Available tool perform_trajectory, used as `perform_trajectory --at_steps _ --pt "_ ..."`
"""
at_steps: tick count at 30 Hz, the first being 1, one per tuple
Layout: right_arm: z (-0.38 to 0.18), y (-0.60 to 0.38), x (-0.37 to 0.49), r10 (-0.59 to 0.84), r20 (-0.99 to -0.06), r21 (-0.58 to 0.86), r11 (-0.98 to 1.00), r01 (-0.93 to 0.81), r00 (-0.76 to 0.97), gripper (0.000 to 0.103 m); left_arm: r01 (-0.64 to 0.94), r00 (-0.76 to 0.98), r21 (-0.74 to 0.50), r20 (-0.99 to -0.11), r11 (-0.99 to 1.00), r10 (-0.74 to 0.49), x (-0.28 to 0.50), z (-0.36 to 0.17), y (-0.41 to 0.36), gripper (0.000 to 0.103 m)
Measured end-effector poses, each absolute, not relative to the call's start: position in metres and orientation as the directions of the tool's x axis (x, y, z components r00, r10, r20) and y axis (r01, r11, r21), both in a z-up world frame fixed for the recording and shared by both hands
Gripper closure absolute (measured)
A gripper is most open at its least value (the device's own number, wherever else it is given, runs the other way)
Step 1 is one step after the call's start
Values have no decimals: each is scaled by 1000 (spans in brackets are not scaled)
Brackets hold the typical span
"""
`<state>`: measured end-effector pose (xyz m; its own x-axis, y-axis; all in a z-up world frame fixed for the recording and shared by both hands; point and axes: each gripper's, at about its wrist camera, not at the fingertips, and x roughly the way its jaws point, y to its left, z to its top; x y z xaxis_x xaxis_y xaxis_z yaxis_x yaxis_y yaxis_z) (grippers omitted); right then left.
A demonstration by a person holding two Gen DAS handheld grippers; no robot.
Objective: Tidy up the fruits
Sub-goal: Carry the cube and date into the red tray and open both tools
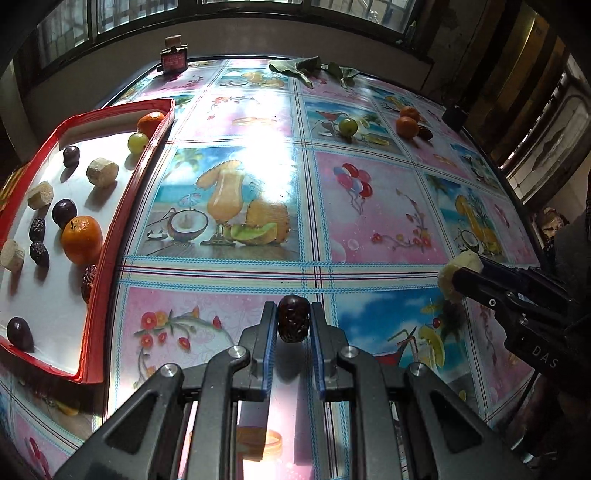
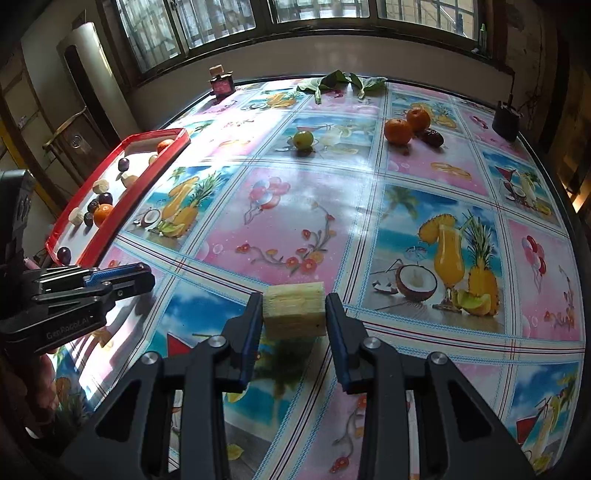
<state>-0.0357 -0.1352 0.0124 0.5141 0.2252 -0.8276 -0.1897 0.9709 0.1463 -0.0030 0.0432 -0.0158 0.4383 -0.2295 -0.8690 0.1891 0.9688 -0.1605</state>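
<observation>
While the left gripper [image 1: 293,314] clamps a dried date [image 1: 292,319], the right gripper [image 2: 294,302] clamps a sugarcane chunk [image 2: 294,309].

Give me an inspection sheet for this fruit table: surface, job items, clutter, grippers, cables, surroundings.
Surface: table under a glossy fruit-print cover.
Job's things: red tray already holds oranges, dark fruits, pale chunks; two oranges, a green fruit and a date lie loose.
Clutter: small bottle, leaves, dark pot.
Grippers: left gripper shut on a dried date; right gripper shut on a pale chunk.
Cables: nothing seen.
Surroundings: windows behind.
</observation>
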Motion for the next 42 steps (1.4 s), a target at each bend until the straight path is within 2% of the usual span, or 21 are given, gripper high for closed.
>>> perform_trajectory --at_steps 15,23,30,42 --pt "25 -70 -30 292 -816 170 946 -275 498 67 115 494 -220 -833 969 -248 -14 16 93 87" --pt "45 22 -5 402 -778 185 881 -436 482 67 -47 546 -178 -829 983 -123 -2 29 176 87" --pt "37 97 8 474 -777 213 818 -534 415 67 -170 528 -116 -849 979 -9 11 18 237 87" --pt "8 162 22 473 -812 202 777 -596 343 67 -253 473 -92 -880 963 40 27 -9 271 87"
